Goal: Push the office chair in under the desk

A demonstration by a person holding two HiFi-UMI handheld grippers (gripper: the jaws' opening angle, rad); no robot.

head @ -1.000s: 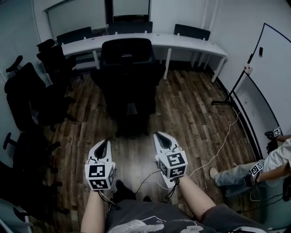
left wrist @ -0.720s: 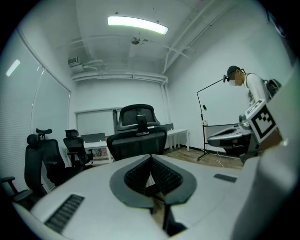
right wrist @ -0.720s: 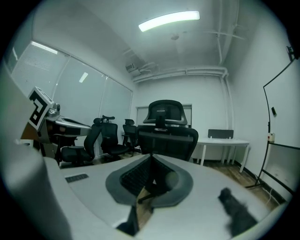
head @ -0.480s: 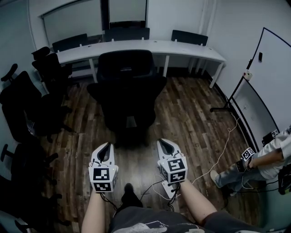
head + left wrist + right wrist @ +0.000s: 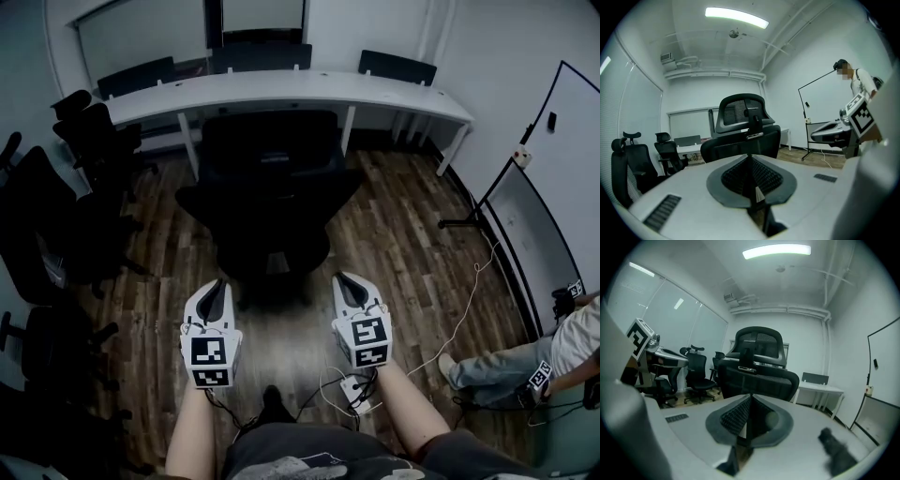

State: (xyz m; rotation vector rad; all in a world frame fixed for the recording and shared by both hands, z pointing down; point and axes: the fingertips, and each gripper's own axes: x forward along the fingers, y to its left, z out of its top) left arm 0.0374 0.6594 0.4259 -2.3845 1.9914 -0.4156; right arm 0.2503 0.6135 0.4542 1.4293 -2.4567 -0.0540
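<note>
A black office chair [image 5: 267,187] stands on the wood floor with its back toward me, in front of the long white desk [image 5: 281,91]. Its headrest end lies close to the desk's edge. The chair [image 5: 740,129] fills the middle of the left gripper view, and the same chair [image 5: 757,366] is straight ahead in the right gripper view. My left gripper [image 5: 214,292] and right gripper [image 5: 349,285] are side by side just short of the chair's back, both shut and empty, apart from the chair.
Several more black chairs [image 5: 56,216] crowd the left wall. Other chairs [image 5: 398,66] sit behind the desk. A whiteboard on a stand [image 5: 548,187] is at the right, with a cable [image 5: 469,291] across the floor. A seated person's legs [image 5: 506,366] are at the lower right.
Both grippers have moved forward toward the chair's back. The chair now stands closer to the desk, with its top near the desk edge.
</note>
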